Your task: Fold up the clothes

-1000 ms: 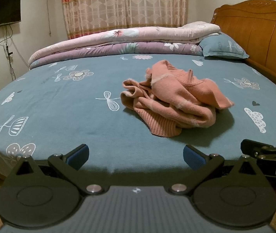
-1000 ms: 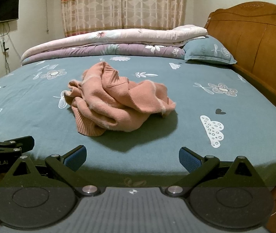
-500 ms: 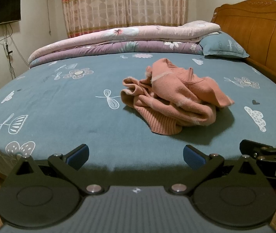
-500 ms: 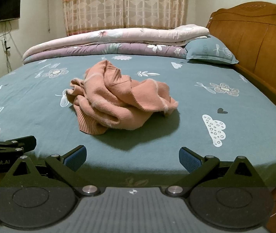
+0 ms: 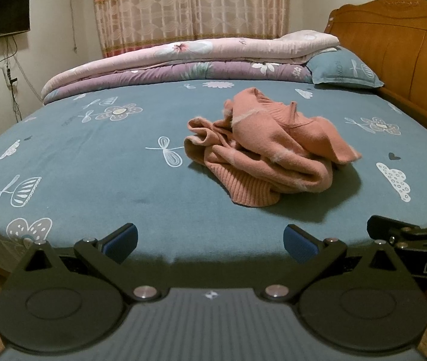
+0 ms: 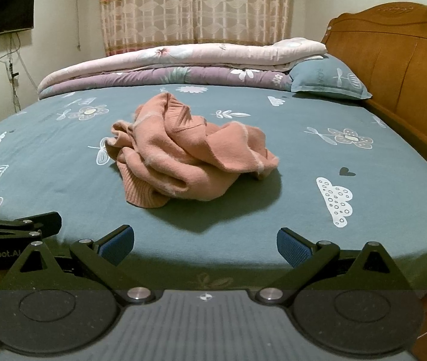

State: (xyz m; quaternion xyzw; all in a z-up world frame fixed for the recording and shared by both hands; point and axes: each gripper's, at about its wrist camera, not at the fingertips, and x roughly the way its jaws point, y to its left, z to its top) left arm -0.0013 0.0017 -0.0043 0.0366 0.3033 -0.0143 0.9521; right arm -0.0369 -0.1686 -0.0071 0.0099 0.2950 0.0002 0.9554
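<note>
Left gripper (image 5: 210, 240) jaws wide apart, nothing btwn them; right gripper (image 6: 204, 242) same, spread & empty. Both sit at near edge of bed (image 5: 93, 165), side by side, well short of the sweater (image 5: 269, 153). Pink sweater lies crumpled in a heap mid-bed on blue patterned sheet, ribbed hem twd the grippers. Folded quilts (image 5: 183, 57) & pillow (image 5: 342, 67) at far side by wooden headboard (image 5: 409, 45)

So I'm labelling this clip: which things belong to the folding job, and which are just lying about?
Job:
pink sweater, crumpled
bed sheet under it
left gripper, open
right gripper, open

Lying about:
folded quilts
pillow
curtain
wall screen
</note>
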